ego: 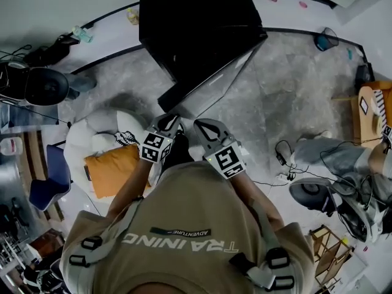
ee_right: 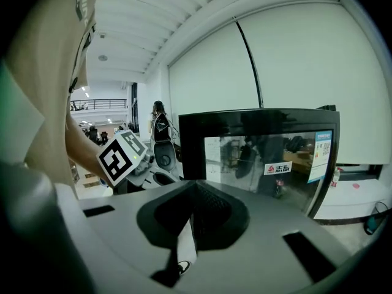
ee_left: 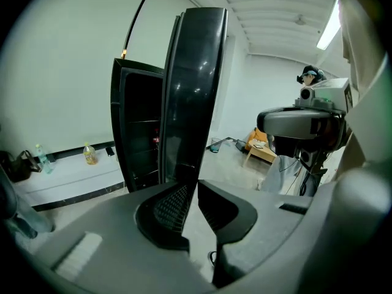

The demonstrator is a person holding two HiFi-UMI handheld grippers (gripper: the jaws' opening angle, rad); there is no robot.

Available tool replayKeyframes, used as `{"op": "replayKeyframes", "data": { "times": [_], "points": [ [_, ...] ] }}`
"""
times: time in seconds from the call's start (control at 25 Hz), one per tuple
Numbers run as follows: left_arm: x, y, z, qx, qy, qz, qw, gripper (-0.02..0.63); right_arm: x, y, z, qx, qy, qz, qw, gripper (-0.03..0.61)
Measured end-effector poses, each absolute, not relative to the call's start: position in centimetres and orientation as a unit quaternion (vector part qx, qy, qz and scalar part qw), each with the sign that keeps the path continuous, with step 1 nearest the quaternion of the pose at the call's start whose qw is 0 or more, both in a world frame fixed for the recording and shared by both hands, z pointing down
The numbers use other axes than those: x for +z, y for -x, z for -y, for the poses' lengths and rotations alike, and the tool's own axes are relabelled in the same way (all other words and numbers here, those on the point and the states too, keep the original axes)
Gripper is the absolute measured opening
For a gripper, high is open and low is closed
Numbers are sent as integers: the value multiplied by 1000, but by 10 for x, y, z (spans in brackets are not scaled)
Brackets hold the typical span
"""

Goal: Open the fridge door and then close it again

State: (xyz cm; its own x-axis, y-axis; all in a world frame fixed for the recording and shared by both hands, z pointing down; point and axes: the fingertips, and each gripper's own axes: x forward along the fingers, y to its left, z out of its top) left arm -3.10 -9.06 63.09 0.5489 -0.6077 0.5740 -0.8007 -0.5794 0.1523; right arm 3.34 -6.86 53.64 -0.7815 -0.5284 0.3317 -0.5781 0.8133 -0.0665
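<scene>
Fridge door (ee_left: 193, 90) ajar; bottom hidden behind left gripper (ee_left: 195, 186), jaws together.

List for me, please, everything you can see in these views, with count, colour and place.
fridge: one, black, top centre of the head view
fridge door: one, black-framed glass, swung open toward the person
white seat: one, left of the grippers
cushion: one, orange, on the white seat
bottles: two, one yellowish and one clear, along the wall left of the fridge
bin: one, dark blue, upper right
low table: one, wooden, far right
seated person: one, grey trousers, right
left gripper: one, grey, jaws together, near the door's free corner
right gripper: one, grey, jaws together, beside the left
</scene>
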Motion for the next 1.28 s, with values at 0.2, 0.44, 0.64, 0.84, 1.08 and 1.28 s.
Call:
{"op": "replayKeyframes", "data": {
  "times": [0.2, 0.44, 0.64, 0.84, 1.08, 1.28],
  "points": [
    [633, 19, 73, 236, -837, 447, 210, 40, 544, -56, 52, 81, -272, 949, 137, -5],
    [635, 8, 62, 246, -824, 463, 215, 41, 556, -83, 49, 99, -270, 949, 132, -5],
    [637, 0, 54, 263, -820, 458, 218, 40, 563, -95, 47, 115, -280, 944, 133, -5],
    [638, 2, 55, 266, -829, 443, 213, 37, 561, -89, 50, 107, -293, 940, 141, -5],
    [641, 1, 54, 261, -848, 417, 199, 34, 554, -92, 41, 95, -332, 925, 160, -5],
    [639, 3, 54, 267, -854, 409, 182, 32, 553, -102, 29, 111, -389, 900, 163, -5]
  ]
}}
